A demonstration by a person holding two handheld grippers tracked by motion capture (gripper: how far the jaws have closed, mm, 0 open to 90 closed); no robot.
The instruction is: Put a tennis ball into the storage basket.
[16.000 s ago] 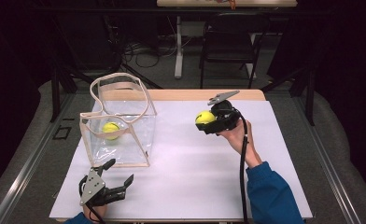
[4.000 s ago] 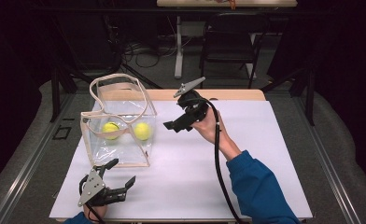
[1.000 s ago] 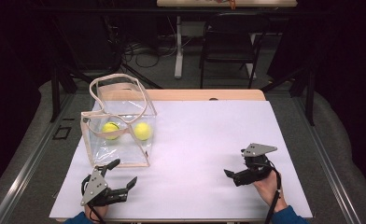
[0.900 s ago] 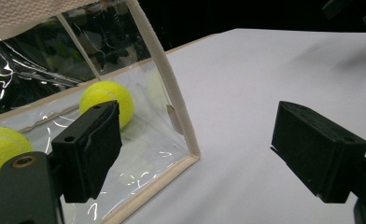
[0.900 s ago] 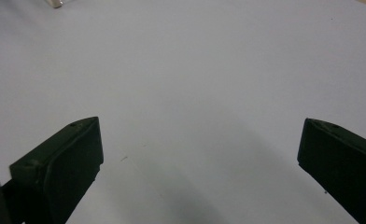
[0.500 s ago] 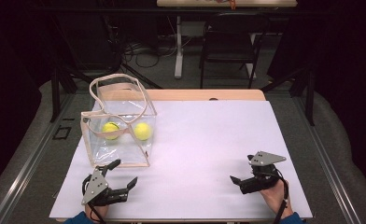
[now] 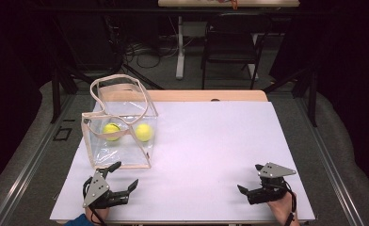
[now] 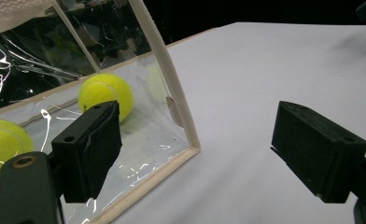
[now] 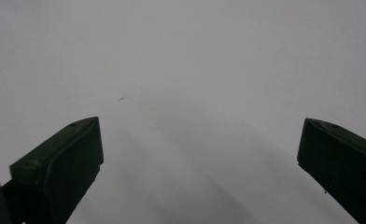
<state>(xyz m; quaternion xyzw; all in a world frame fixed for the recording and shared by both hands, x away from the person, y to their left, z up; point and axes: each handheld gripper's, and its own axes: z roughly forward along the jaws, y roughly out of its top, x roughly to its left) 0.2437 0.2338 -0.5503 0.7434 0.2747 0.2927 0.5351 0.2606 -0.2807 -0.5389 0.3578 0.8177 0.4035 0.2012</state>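
Balls [image 7: 111, 131] sit side by side in the clear bag [image 7: 121, 155] at ten o'clock on the worktop [image 7: 211, 141], the second ball [image 7: 144, 132] just right of the first, both resting on the bag's floor. Being round, they have no long axis and point nowhere; the bag itself stands upright, mouth up, its handles [image 7: 119, 89] looping above the rim, its longer side running roughly nine to three.

Our left gripper [image 7: 119, 181] rests at seven o'clock, just beside the bag's near wall, jaws spread and holding nothing. In the left gripper view the near bottom corner of the bag [image 8: 190, 147] lies between them.

Our right gripper [image 7: 251, 186] lies at five o'clock, well apart from the bag, jaws spread over bare worktop.

We judge the packing done and the hands parked. To finish well, we should keep both grippers low and quiet, and keep the left clear of the bag's wall, so the balls do not roll.
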